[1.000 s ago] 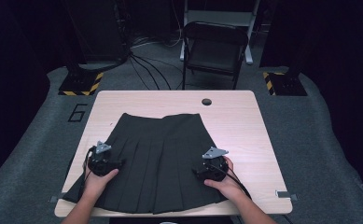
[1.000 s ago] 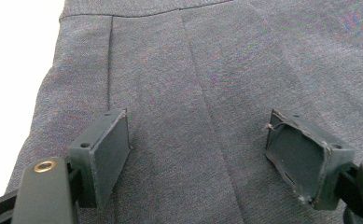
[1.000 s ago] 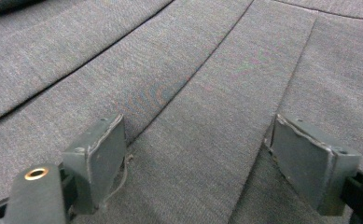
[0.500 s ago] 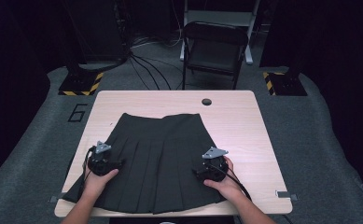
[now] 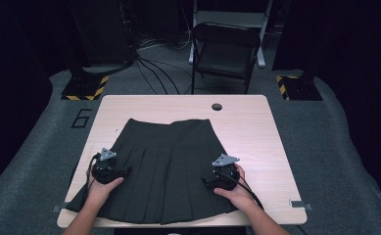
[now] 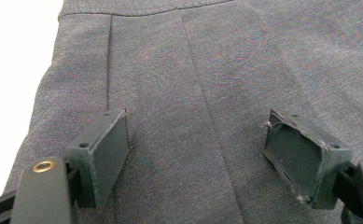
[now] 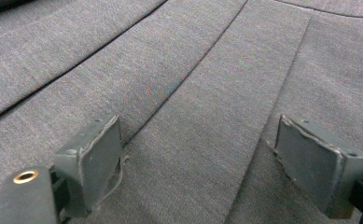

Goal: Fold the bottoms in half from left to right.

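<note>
Matt dark woven cloth skirt (image 5: 171,166) lies on a smooth pale wood table (image 5: 256,127).

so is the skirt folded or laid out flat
Laid out flat: the skirt lies spread on the table, waistband at the far side, pleats fanning toward the person.

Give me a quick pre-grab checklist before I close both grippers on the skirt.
1. Skirt spread flat on table: ok.
2. Left gripper open, fabric between its fingers: ok.
3. Right gripper open, over the pleats: ok.
4. Both grippers at similar height on opposite sides of the skirt: ok.
5. Fingers actually touching the cloth: cannot tell.
6. Near hem fully on the table: not ok, the left corner hangs over the edge.
</note>
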`<action>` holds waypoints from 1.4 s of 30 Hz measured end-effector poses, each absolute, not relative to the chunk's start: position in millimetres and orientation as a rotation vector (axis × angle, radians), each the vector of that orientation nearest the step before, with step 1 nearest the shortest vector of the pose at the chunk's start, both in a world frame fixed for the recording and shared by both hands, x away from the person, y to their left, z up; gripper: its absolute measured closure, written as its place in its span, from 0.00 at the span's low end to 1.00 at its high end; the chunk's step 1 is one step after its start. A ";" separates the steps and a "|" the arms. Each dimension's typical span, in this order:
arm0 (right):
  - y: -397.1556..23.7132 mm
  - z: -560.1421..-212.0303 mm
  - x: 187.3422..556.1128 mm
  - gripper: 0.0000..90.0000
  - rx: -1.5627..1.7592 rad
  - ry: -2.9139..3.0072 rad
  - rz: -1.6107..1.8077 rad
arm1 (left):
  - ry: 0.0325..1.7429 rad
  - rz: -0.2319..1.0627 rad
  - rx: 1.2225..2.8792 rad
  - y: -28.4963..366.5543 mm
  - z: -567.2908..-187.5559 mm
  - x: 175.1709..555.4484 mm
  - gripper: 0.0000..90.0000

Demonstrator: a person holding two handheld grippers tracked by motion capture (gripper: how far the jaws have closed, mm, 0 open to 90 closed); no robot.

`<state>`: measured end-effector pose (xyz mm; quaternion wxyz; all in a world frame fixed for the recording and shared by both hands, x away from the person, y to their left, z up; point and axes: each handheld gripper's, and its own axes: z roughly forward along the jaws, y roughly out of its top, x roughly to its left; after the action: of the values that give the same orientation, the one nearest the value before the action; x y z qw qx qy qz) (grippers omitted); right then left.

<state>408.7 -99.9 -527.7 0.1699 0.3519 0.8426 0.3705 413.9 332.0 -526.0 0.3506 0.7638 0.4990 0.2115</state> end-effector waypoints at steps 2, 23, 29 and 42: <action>-99.8 -527.7 408.7 0.16 1.000 2.394 1.053 | 1.302 0.536 1.974 332.3 -525.4 414.0 0.24; -99.8 -527.7 408.6 0.16 1.000 2.393 1.053 | 1.297 0.554 1.987 330.9 -525.8 412.7 0.23; -99.9 -527.6 408.7 0.16 1.001 2.395 1.053 | 1.285 0.544 1.990 333.0 -525.0 412.5 0.25; -99.9 -527.7 408.8 0.16 1.001 2.395 1.053 | 1.336 0.540 1.934 339.5 -517.5 413.0 0.38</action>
<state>408.8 -99.9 -527.7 0.1692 0.3521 0.8427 0.3706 413.0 339.5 -517.5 0.3570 0.7490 0.5175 0.2090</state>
